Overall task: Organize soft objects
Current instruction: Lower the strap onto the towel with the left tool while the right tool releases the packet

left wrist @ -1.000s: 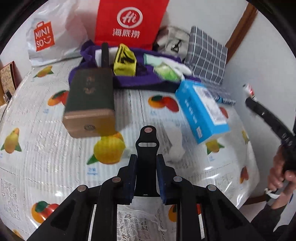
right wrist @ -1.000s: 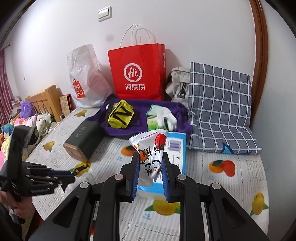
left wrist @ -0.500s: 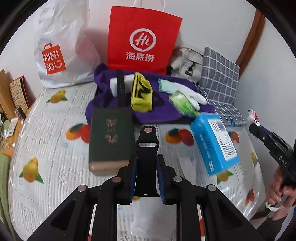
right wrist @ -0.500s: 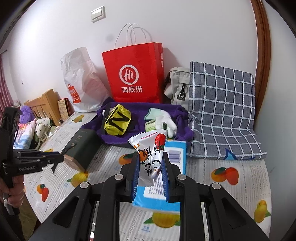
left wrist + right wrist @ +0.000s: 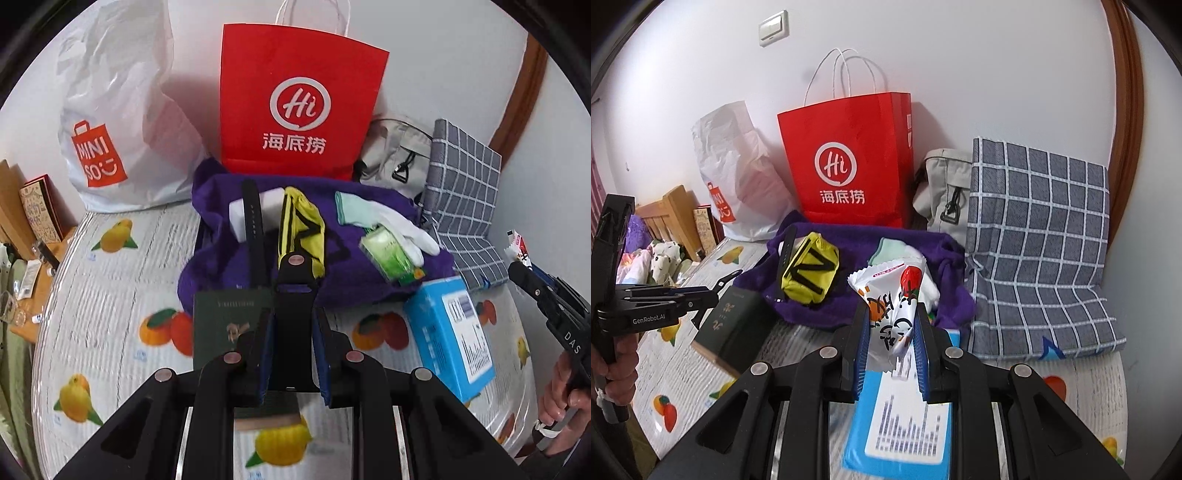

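Note:
My left gripper (image 5: 294, 321) is shut on a black strap (image 5: 294, 291) that sticks up between the pads. It hangs over a dark green box (image 5: 225, 325), in front of a purple cloth (image 5: 343, 284). On that cloth lie a yellow pouch (image 5: 303, 229), a white glove (image 5: 391, 221), a green packet (image 5: 388, 253) and another black strap around a white block (image 5: 236, 214). My right gripper (image 5: 892, 314) is shut on a white snack packet (image 5: 890, 295) above a blue box (image 5: 905, 424).
A red paper bag (image 5: 299, 110) and a white plastic bag (image 5: 118, 122) stand against the wall behind the cloth. A grey bag (image 5: 942, 192) and a checked cushion (image 5: 1038, 251) sit at the right. The fruit-print table cover (image 5: 110, 314) ends at wooden furniture (image 5: 672, 218) on the left.
Both grippers have moved toward the purple cloth, each keeping its hold. The green box now lies under the left gripper and the blue box under the right one.

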The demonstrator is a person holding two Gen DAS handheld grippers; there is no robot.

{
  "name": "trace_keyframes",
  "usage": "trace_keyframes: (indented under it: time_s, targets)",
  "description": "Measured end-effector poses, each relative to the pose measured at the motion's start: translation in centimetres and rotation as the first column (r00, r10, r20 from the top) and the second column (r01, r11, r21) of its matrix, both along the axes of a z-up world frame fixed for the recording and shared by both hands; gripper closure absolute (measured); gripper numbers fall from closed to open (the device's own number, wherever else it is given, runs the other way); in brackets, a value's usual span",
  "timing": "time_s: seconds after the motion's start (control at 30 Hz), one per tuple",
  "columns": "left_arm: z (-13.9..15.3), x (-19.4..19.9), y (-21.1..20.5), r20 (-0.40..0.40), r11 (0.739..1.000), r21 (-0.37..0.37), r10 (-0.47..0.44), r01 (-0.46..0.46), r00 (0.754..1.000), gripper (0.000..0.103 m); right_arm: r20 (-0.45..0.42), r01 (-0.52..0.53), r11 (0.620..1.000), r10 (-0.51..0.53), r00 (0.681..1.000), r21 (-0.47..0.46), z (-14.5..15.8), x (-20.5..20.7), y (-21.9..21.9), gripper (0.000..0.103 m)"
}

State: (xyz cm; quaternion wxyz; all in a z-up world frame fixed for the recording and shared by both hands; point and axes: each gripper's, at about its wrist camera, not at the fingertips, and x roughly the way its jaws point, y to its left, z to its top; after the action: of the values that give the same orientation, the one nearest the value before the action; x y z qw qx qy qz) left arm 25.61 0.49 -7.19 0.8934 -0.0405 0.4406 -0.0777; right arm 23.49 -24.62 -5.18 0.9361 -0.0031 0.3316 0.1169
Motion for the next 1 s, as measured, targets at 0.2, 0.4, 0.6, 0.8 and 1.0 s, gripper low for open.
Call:
trace_keyframes:
  time_s: [0.2,0.4,0.6,0.8,1.0]
  targets:
    - [0.4,2.4,1.0,0.001,0.999,0.019,0.032,-0.032,0.999,0.083,-0.005,-0.008,1.0,0.008,1.0,-0.011,0.0,2.5,0.9,0.081]
    - [0.1,5.1,1.4,-0.023,0.998,0.038,0.045,-0.044,0.999,0.083,-0.014,-0.008,1.0,0.008,1.0,-0.002,-0.1,5.2,1.0,0.081]
    - [-0.7,8.0,1.1,-0.06,0.998,0.045,0.05,-0.048,0.997,0.083,-0.035,-0.01,1.0,0.011,0.999,0.021,0.1,8.5,1.0,0.081]
    - [-2.1,10.9,1.1,-0.099,0.997,0.046,0.061,-0.057,0.993,0.083,-0.034,-0.024,1.0,0.025,0.999,0.019,-0.2,11.1,1.8,0.08]
    - [-4.1,12.9,0.6,-0.144,0.999,0.028,0.035,-0.031,0.989,0.083,-0.11,-0.005,1.0,0.008,0.994,0.026,-3.4,13.7,1.6,0.08]
